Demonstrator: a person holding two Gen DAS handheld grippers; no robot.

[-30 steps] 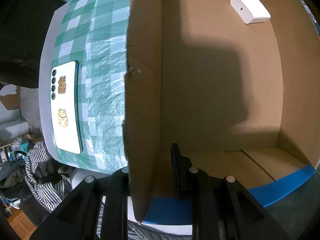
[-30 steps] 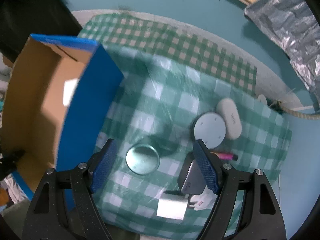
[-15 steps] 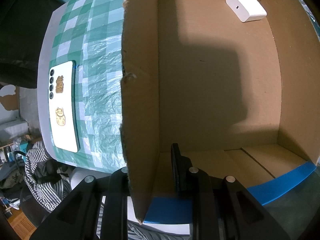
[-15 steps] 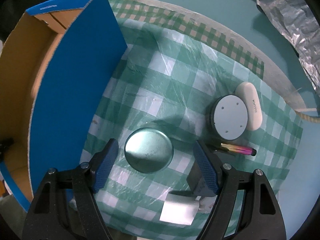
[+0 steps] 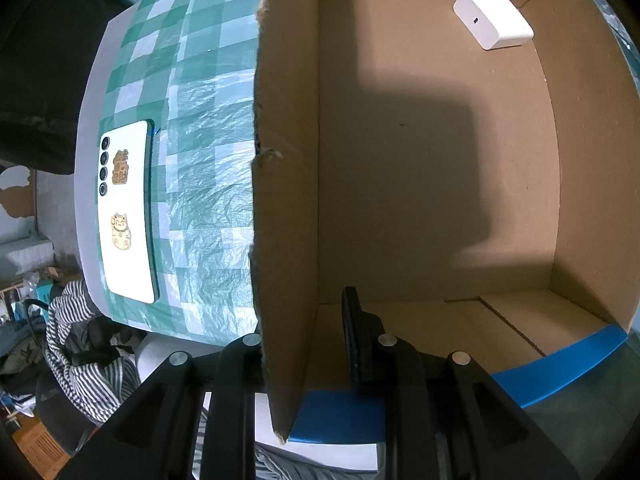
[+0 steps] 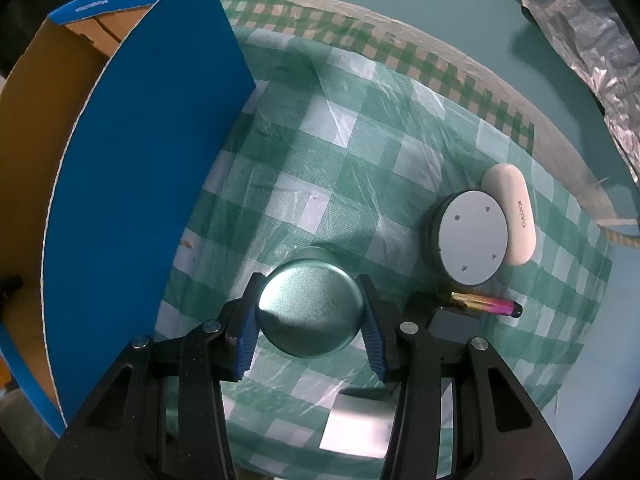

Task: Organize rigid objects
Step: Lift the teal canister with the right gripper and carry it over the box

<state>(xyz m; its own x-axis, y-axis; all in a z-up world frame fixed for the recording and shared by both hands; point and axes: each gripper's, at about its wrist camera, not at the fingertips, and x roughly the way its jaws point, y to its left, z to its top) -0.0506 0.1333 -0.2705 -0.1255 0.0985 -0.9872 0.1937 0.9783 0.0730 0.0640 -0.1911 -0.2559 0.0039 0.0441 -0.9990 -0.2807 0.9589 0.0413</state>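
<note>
Both blue pads of the right gripper (image 6: 310, 322) now press the sides of a round green tin (image 6: 310, 312); the jaws have just been closing, where half a second ago they stood wide with the tin loose between them. The tin stands upright on the checked tablecloth (image 6: 360, 152), flat lid facing up, its axis vertical, close to the blue outer wall of the cardboard box (image 6: 132, 184). Toward the cloth's right edge lie a grey disc (image 6: 472, 238) touching a white oval case (image 6: 514, 216), with a pink-and-gold pen (image 6: 486, 303) just below the disc, its long axis running across the view.

Clenched on the box's brown side wall (image 5: 286, 200), the left gripper (image 5: 304, 344) grips one finger outside and one inside, unchanged from a second ago. Inside the box a white rectangular adapter (image 5: 494, 20) lies flat in the far corner. Outside, a white phone (image 5: 126, 208) lies back-up near the cloth's left edge, long axis parallel to the box wall.
</note>
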